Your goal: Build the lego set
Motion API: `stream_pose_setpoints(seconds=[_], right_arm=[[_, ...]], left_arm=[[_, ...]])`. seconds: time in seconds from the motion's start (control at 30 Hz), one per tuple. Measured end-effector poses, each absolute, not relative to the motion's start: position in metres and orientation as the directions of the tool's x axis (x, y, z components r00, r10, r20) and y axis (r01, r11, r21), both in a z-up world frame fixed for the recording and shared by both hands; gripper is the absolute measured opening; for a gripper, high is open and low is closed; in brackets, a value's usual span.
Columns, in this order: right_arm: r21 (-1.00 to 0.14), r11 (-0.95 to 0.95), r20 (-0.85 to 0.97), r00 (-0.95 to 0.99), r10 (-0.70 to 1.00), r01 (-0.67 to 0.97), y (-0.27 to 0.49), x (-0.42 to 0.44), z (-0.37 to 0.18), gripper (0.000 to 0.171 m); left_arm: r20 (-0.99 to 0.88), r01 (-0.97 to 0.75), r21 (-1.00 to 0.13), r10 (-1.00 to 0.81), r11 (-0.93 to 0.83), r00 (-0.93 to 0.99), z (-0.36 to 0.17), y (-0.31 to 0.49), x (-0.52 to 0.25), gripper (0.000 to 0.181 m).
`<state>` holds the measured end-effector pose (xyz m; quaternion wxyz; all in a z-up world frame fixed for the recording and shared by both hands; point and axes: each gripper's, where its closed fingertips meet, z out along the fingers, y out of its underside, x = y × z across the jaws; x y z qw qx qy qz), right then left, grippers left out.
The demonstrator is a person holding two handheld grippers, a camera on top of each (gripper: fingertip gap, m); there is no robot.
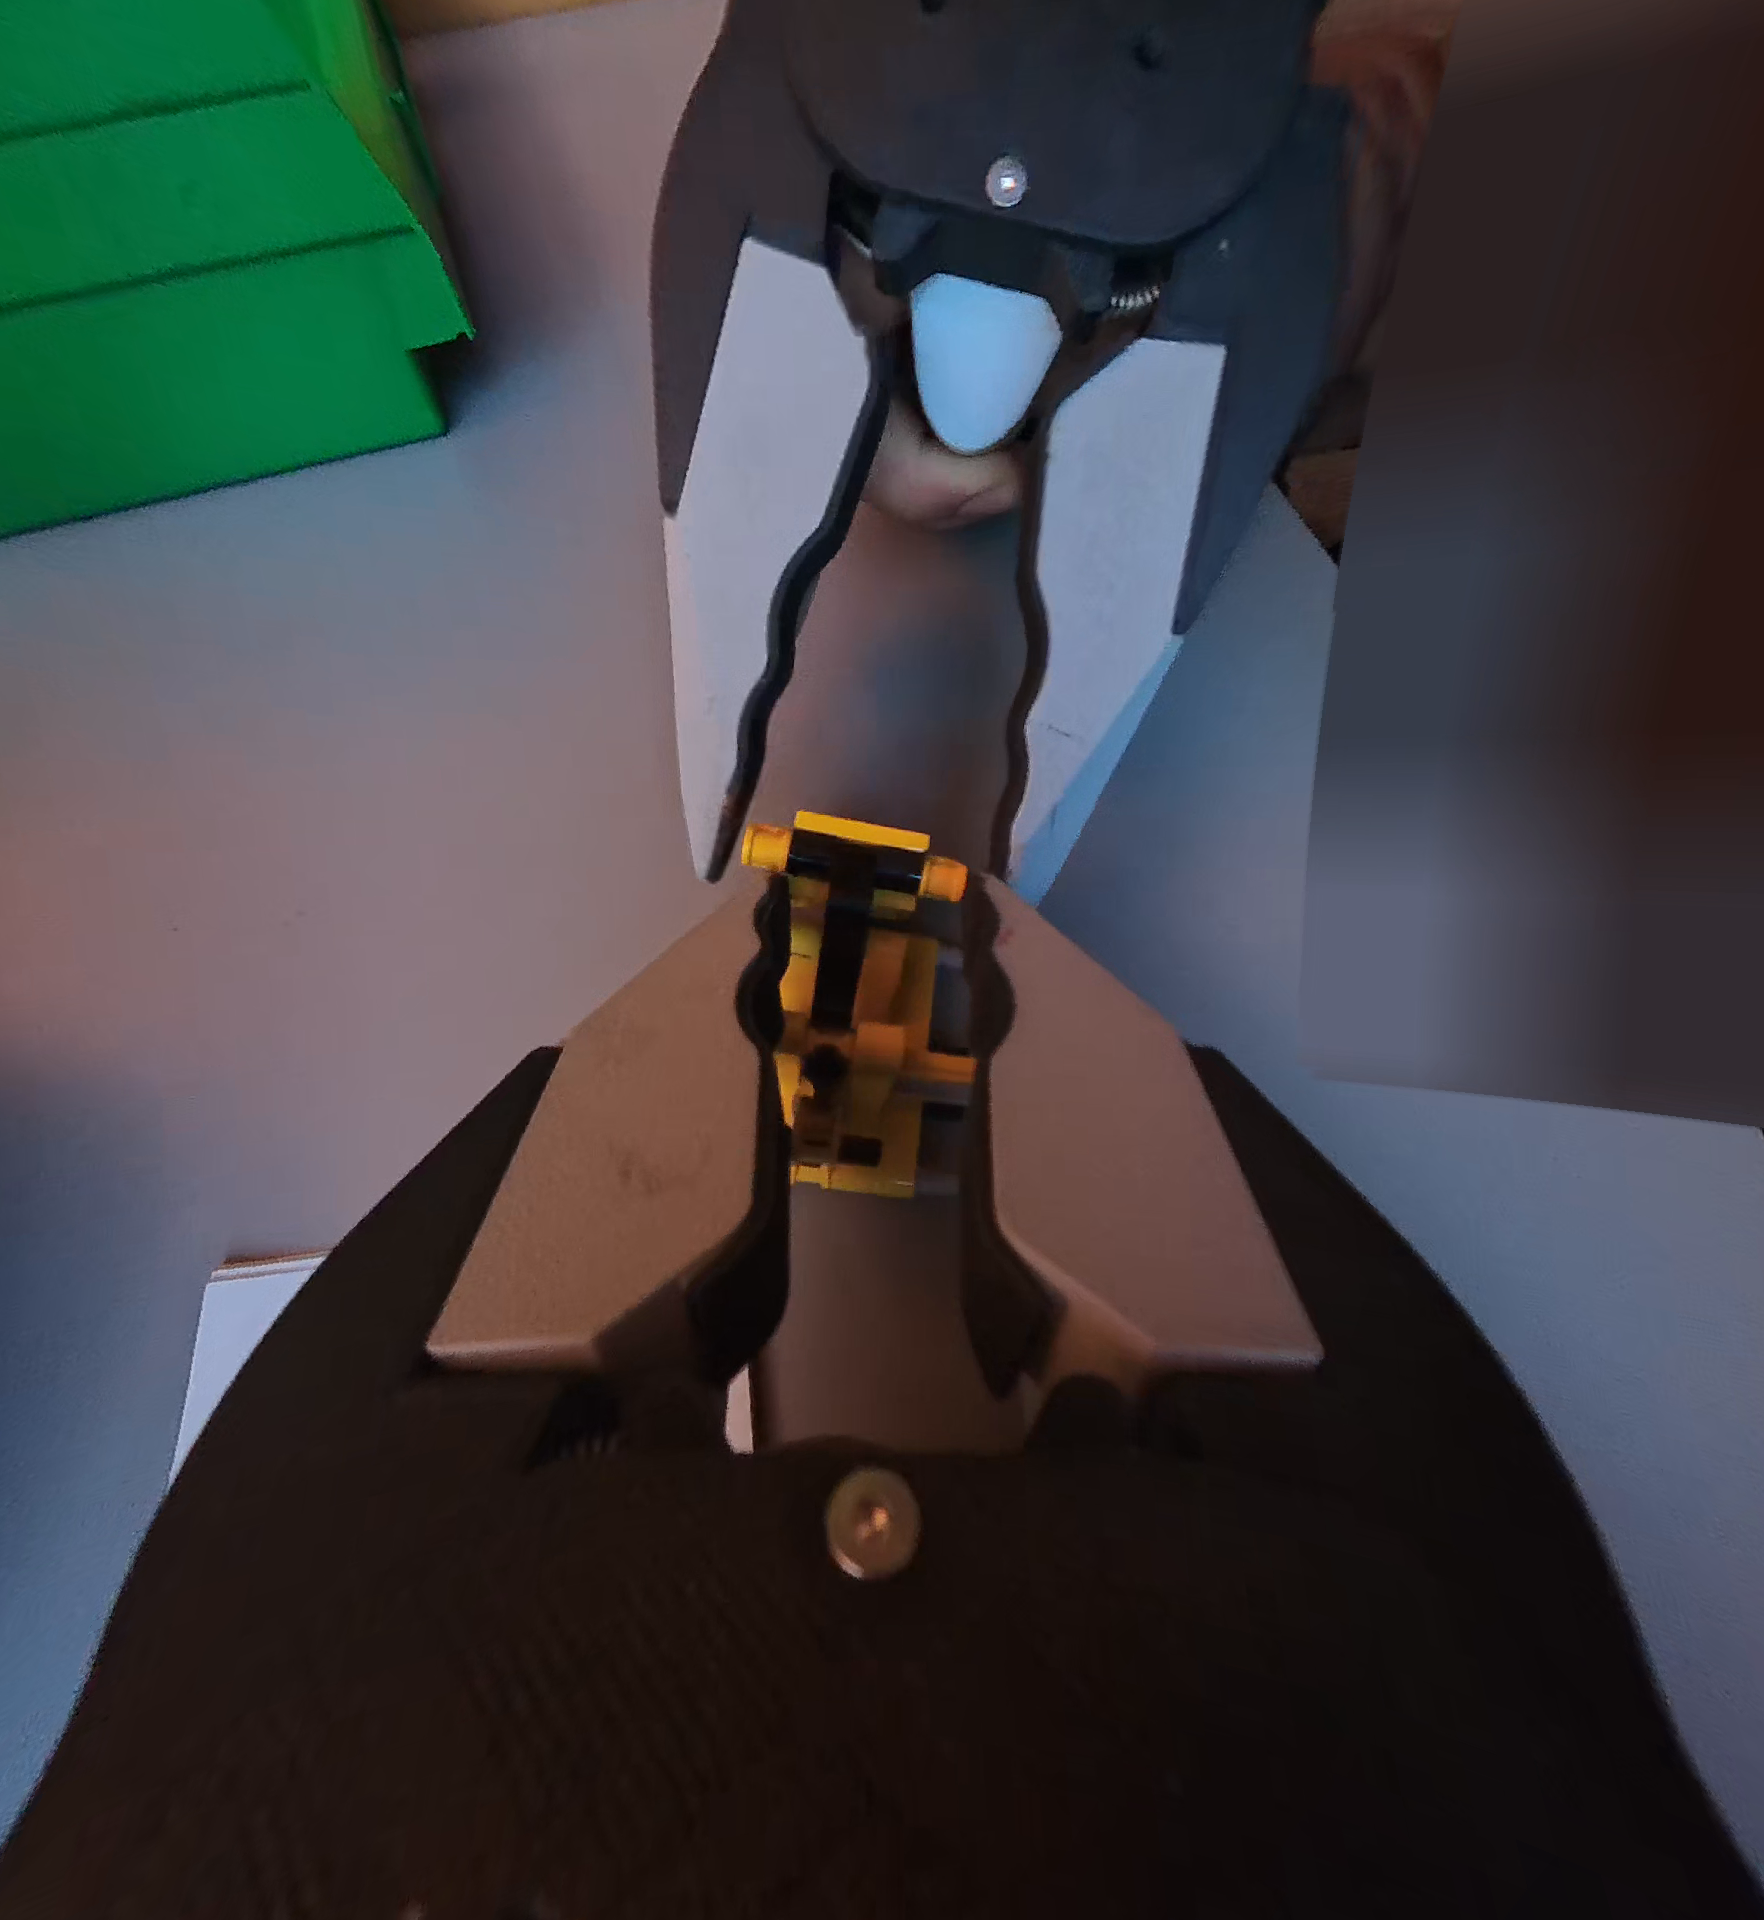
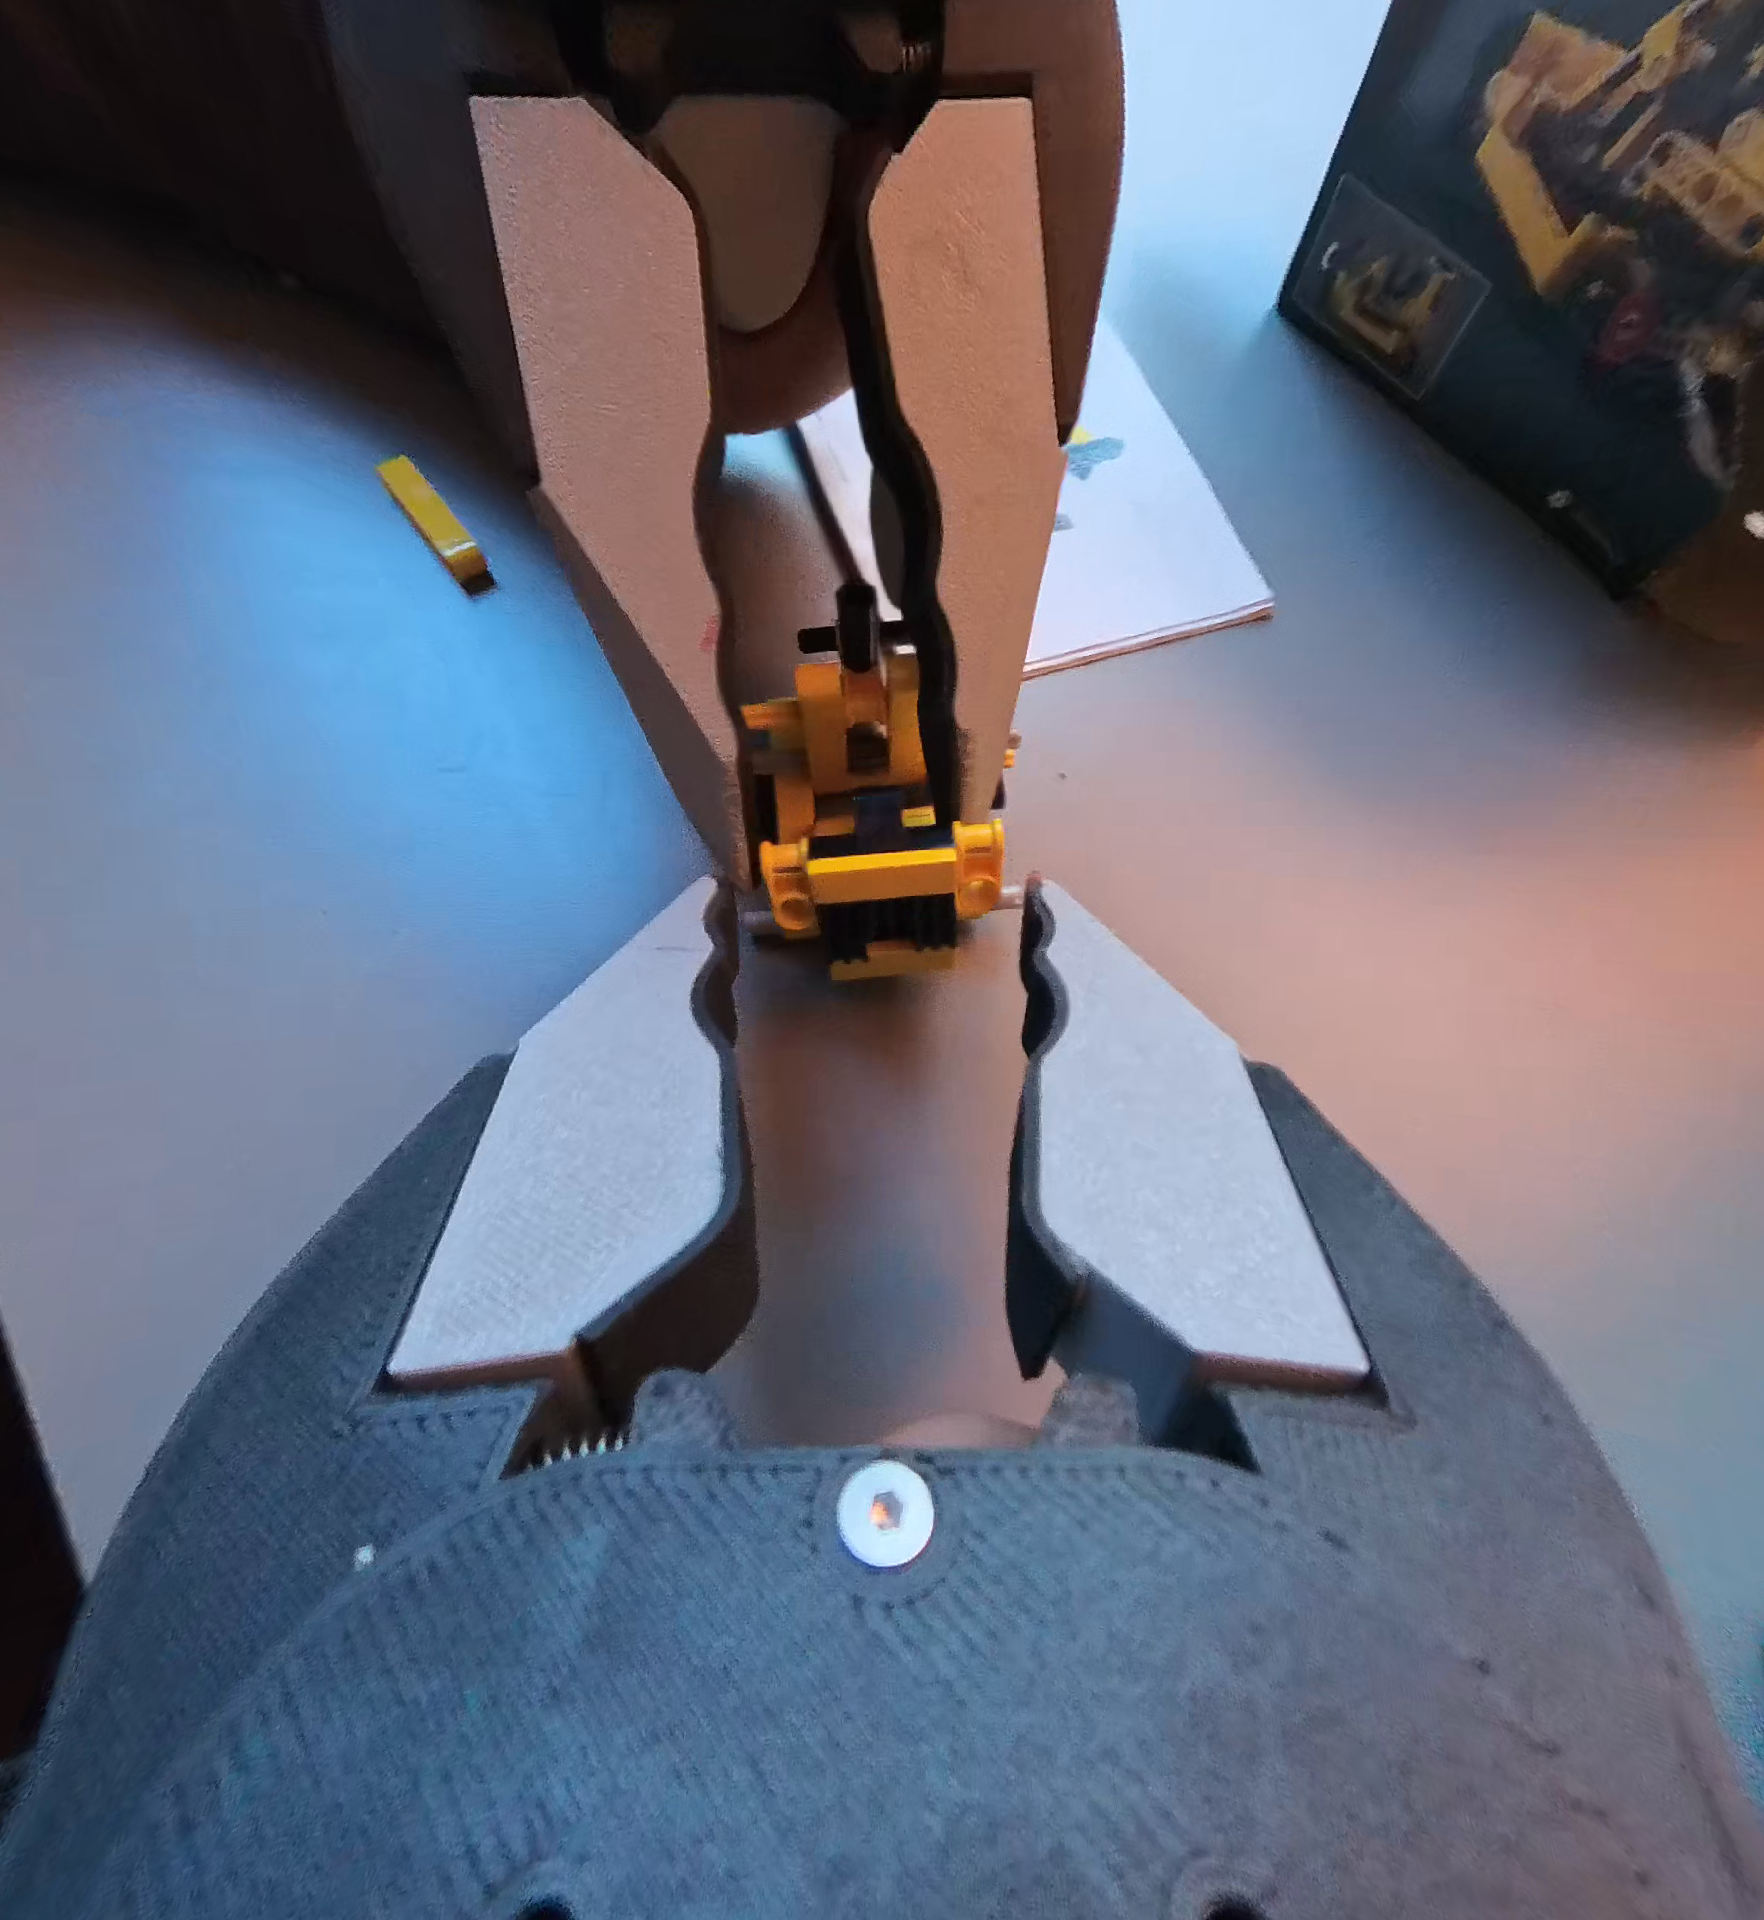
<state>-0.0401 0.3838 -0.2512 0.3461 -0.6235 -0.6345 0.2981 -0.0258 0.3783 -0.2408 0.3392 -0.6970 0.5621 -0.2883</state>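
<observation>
A small yellow and black lego model (image 1: 862, 1039) sits clamped between the pads of my left gripper (image 1: 873, 904), held just above the grey table. In the right wrist view the model (image 2: 878, 883) points its wide front end with two yellow side pieces toward me, and the left gripper's fingers (image 2: 597, 364) reach down from the top. My right gripper (image 2: 878, 909) is open. Its tips stand on either side of the model's front end, close to the small pins that stick out there. I cannot tell if they touch.
A loose yellow bar (image 2: 436, 525) lies on the table at the left. An instruction booklet (image 2: 1148, 540) lies behind the model. The dark set box (image 2: 1584, 260) stands at the far right. A green box (image 1: 130, 260) stands at the far left. The tips of both grippers are at nearly the same place. The loose yellow bar (image 2: 436, 525) is about 12 cm from both grippers' fingertips.
</observation>
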Motion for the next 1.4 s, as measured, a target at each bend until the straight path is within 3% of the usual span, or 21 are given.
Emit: stream_pose_setpoints(seconds=[0.1, 0.3, 0.8, 0.97, 1.1, 1.4], right_arm=[[-0.807, 0.014, 0.010, -0.011, 1.000, 0.590, 0.380, -0.040, -0.252, 0.047], [-0.798, 0.137, 0.147, -0.031, 0.989, 0.587, 0.380, -0.040, -0.251, 0.045], [-0.766, 0.261, 0.250, -0.101, 0.963, 0.588, 0.380, -0.039, -0.253, 0.041], [-0.790, 0.189, 0.190, -0.059, 0.980, 0.583, 0.390, -0.041, -0.251, 0.045], [-0.773, 0.301, 0.329, -0.052, 0.943, 0.558, 0.391, -0.047, -0.248, 0.050], [-0.772, 0.307, 0.346, -0.039, 0.938, 0.557, 0.392, -0.046, -0.248, 0.049]], left_arm=[[0.022, -0.588, -0.797, -0.979, -0.140, 0.203, -0.241, 0.378, -0.025, 0.031], [-0.002, -0.601, -0.791, -0.982, -0.114, 0.189, -0.241, 0.377, -0.024, 0.031], [-0.075, -0.639, -0.768, -0.984, -0.046, 0.162, -0.242, 0.375, -0.024, 0.029], [-0.061, -0.621, -0.780, -0.979, -0.074, 0.194, -0.241, 0.386, -0.025, 0.030], [-0.029, -0.617, -0.782, -0.985, -0.084, 0.170, -0.241, 0.382, -0.023, 0.026], [-0.019, -0.604, -0.793, -0.986, -0.087, 0.167, -0.240, 0.383, -0.024, 0.024]])
